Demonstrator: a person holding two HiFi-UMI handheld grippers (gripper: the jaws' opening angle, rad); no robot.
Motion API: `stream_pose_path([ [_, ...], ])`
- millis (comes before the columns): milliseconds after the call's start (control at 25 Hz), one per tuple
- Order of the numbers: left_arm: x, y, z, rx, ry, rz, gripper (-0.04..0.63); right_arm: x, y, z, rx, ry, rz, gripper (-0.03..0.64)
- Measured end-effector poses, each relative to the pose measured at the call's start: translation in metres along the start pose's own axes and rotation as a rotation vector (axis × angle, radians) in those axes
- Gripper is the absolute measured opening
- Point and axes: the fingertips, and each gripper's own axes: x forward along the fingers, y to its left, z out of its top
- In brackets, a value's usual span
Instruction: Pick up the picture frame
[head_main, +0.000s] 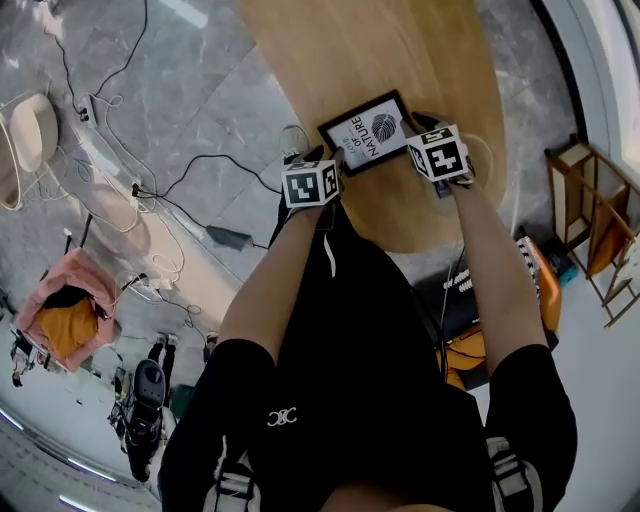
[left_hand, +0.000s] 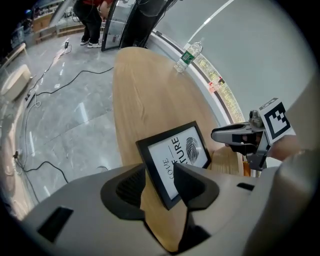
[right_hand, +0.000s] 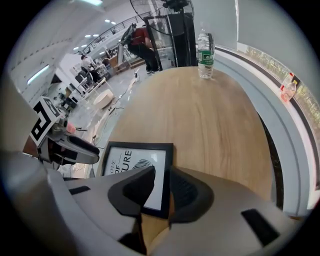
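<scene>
Picture frame (head_main: 365, 132): long axis left-right.
Left gripper (left_hand: 162, 172): jaws apart, astride left end.
Right gripper (right_hand: 161, 176): jaws apart, astride right end.

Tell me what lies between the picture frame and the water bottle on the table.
Nothing: only bare wooden table runs from the picture frame to the water bottle, as the right gripper view shows.
</scene>
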Motion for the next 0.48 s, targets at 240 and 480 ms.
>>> stream_pose_path([
  [240, 0.023, 0.014, 0.008, -0.042, 0.008, 0.031, 0.189, 0.025, -0.003, -0.001, 0.002, 0.039, 0.014, 0.107],
  [480, 0.037, 0.028, 0.018, -0.043, 0.026, 0.065, 0.142, 0.050, -0.011, -0.003, 0.024, 0.109, -0.007, 0.107],
])
